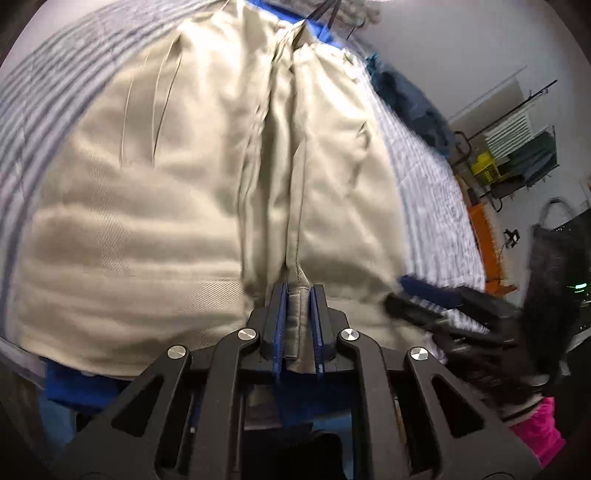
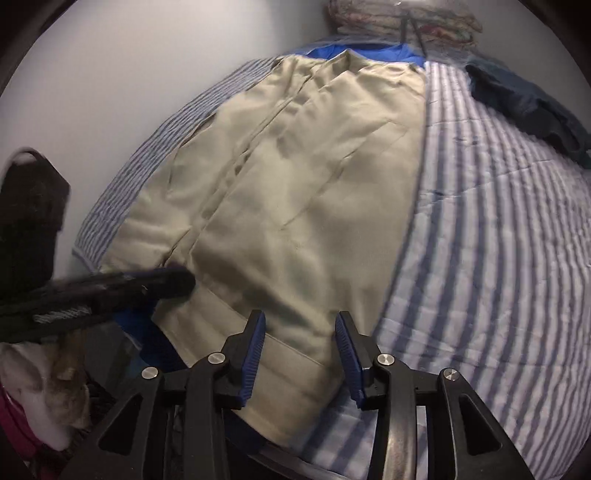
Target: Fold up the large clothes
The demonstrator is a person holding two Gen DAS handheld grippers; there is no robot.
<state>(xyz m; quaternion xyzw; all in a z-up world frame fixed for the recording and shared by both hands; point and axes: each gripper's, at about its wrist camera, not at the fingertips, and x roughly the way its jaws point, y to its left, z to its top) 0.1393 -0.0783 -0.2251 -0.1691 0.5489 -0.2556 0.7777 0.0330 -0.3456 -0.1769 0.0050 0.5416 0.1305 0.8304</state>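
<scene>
Beige trousers point(image 1: 166, 206) point(image 2: 295, 177) lie spread lengthways on a blue-and-white striped quilt point(image 2: 480, 240). My left gripper point(image 1: 298, 295) is shut on a folded hem of the beige cloth, which bunches up between its blue pads. In the right wrist view it shows as a dark blur point(image 2: 147, 284) at the trousers' near left edge. My right gripper point(image 2: 301, 332) is open over the near end of the trousers, with the hem lying between its fingers and the pads clear of it. The left wrist view shows it blurred at the right point(image 1: 424, 299).
A blue cloth point(image 2: 369, 51) peeks out under the trousers' far end. A dark blue garment point(image 2: 528, 99) lies on the quilt at the far right. Folded blankets point(image 2: 402, 18) sit beyond. A black bag point(image 2: 29, 206) hangs left. A wire rack point(image 1: 509, 155) stands past the bed.
</scene>
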